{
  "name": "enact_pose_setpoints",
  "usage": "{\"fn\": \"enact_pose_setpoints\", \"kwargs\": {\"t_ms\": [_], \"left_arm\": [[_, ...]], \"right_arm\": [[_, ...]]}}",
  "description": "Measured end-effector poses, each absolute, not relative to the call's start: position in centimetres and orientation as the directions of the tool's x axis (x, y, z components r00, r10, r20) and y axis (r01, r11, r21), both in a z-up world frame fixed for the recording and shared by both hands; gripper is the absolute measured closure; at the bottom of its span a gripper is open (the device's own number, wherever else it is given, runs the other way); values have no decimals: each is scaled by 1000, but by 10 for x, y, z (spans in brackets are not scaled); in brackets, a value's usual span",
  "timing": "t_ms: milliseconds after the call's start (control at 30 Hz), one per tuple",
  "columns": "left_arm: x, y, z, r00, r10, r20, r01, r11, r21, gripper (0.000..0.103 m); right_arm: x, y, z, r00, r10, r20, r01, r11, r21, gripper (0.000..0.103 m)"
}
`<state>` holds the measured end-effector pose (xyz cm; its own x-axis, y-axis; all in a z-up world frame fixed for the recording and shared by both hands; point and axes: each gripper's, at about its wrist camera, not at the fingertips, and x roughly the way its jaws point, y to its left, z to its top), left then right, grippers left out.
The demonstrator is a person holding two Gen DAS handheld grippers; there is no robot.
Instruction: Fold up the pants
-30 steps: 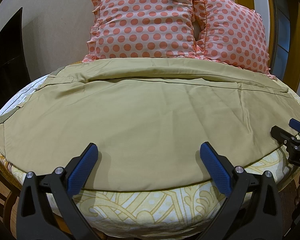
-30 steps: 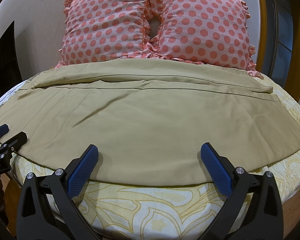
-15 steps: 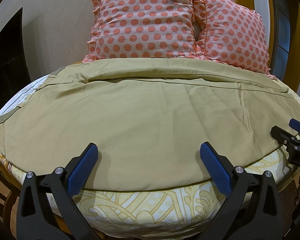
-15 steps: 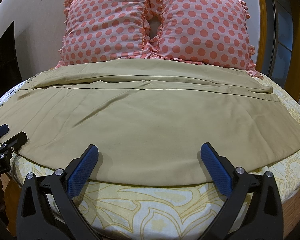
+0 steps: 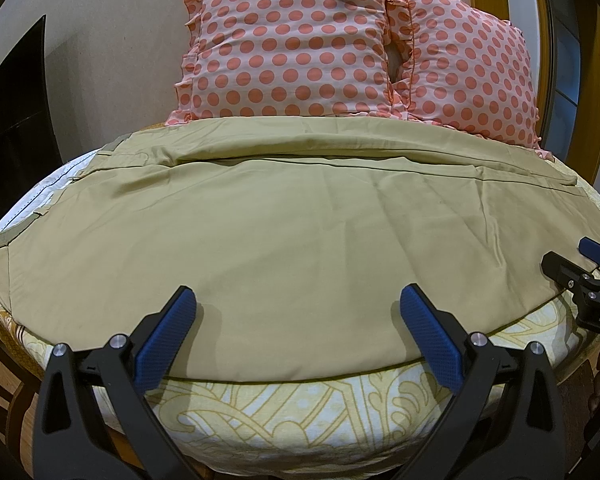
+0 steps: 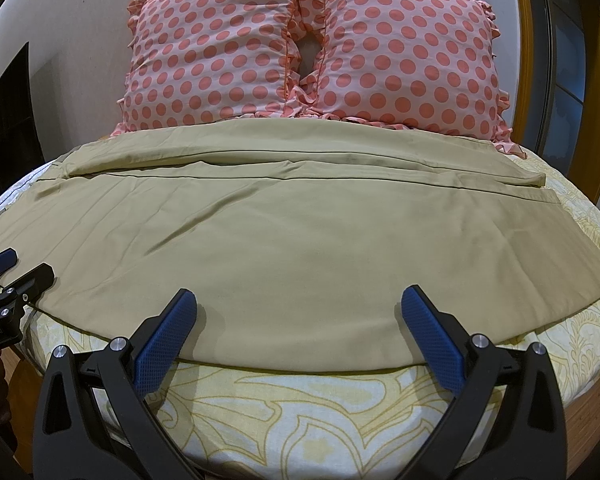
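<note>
Khaki pants [image 5: 300, 224] lie spread sideways across the bed, waistband at the left, legs running right; they also show in the right wrist view [image 6: 284, 240]. The far leg lies partly under a fold along the back. My left gripper [image 5: 298, 300] is open and empty, its fingers just above the pants' near edge. My right gripper [image 6: 300, 300] is open and empty over the near edge further right. Each gripper shows at the side of the other's view: the right one [image 5: 580, 268] and the left one [image 6: 16, 272].
Two pink polka-dot pillows [image 5: 292, 48] [image 6: 404, 56] stand against the wall behind the pants. The yellow patterned bedsheet [image 6: 300, 408] shows along the bed's near edge. A dark panel [image 5: 12, 120] stands at the left, a wooden door frame [image 6: 532, 40] at the right.
</note>
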<state>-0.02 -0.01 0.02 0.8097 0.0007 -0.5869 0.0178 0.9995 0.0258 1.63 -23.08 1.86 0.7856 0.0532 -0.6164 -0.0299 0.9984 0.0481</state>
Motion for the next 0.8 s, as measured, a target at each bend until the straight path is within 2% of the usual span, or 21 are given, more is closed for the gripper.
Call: {"fn": "enact_pose_setpoints", "kwargs": {"t_ms": [800], "left_arm": [[0, 0, 0, 810, 0, -586, 18, 999, 26, 2]], "right_arm": [[15, -231, 18, 794, 51, -605, -28, 998, 47, 1]]}}
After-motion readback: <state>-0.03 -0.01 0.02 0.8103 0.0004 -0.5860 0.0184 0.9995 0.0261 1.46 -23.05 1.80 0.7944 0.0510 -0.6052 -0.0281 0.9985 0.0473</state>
